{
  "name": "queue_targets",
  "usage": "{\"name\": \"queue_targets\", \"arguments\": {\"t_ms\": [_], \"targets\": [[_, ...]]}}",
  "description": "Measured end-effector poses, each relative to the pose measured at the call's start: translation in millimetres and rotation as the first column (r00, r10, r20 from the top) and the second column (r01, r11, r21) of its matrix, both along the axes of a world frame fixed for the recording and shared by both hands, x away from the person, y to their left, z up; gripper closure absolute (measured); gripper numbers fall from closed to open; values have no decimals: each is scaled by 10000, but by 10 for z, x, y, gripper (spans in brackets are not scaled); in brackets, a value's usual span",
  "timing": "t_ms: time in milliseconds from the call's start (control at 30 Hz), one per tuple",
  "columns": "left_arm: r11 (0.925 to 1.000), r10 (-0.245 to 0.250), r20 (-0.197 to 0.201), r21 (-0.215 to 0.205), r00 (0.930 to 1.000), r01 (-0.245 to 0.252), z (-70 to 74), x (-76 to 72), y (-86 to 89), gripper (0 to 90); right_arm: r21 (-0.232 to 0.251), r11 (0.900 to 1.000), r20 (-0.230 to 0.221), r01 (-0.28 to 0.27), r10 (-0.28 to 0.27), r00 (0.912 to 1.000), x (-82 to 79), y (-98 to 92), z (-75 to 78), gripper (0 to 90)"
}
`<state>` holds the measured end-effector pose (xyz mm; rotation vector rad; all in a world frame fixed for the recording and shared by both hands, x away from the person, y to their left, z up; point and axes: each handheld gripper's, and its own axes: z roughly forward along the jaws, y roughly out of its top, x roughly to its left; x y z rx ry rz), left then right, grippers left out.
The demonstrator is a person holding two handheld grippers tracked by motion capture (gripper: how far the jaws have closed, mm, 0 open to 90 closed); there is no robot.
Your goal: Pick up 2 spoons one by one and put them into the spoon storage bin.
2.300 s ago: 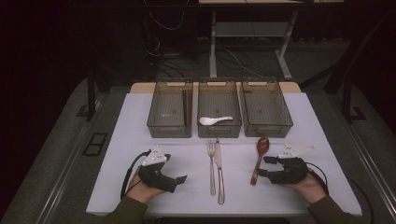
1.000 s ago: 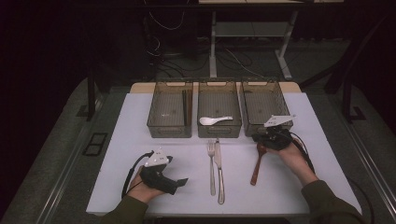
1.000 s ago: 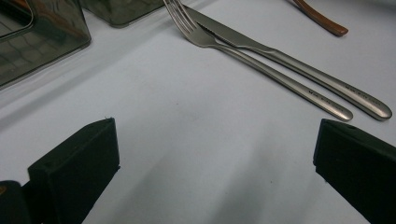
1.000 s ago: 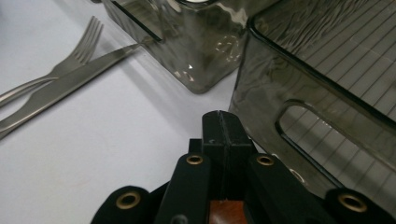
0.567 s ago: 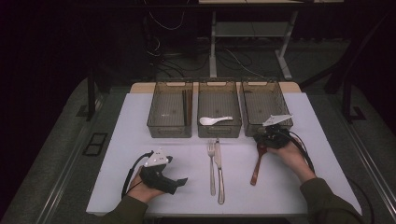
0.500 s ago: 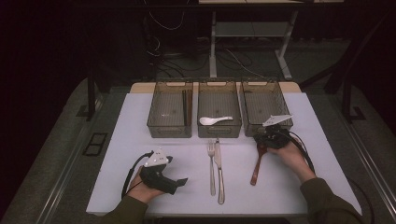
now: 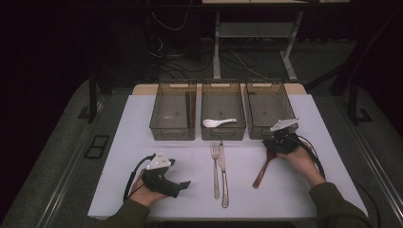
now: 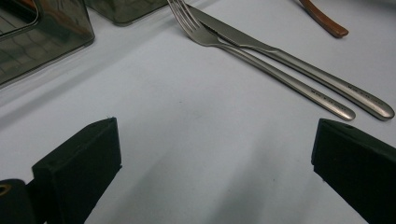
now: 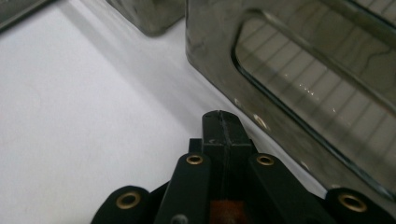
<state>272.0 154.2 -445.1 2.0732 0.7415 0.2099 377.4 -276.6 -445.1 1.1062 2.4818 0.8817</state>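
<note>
The right tongs (image 7: 277, 145) sit at the four-o'clock part of the white table (image 7: 133, 142), just in front of the rightmost of three smoky clear bins (image 7: 270, 111). In the right gripper view the two black jaws are pressed flat together, and a reddish-brown sliver shows low between them, so they appear to be clamped on the bowl end of the wooden spoon (image 7: 262, 172). The spoon's handle runs back from the tongs toward five o'clock and rests on the table.

The left tongs (image 7: 183, 184) lie at about seven o'clock, held low over the table, with their jaws spread wide and nothing between them; in the left gripper view bare tabletop shows in the gap.

A steel fork (image 7: 215, 171) and a table knife (image 7: 222, 173) lie side by side at six o'clock, touching or nearly so. A white soup spoon (image 7: 218, 122) lies in the middle bin (image 7: 223, 133). The left bin (image 7: 173, 133) has dark chopsticks (image 7: 190, 109) along its right wall.
</note>
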Motion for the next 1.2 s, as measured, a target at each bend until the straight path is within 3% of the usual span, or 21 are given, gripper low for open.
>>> {"name": "queue_targets", "arguments": {"t_ms": [700, 1000, 1200], "targets": [[10000, 0, -35, 3, 10000, 0, -5, 0, -13, 4, -393, 9990, -613, 196, -220, 9979, -500, -450, 58, 896], [10000, -30, -42, 25, 10000, 30, -4, 1, -25, 4, 5, 9999, -755, 151, -150, 9970, -720, -631, 79, 891], [10000, -11, -36, 5, 10000, 11, -2, -4, -21, 4, 869, 9962, -565, -66, 115, 9983, -770, -744, 203, 644]]}}
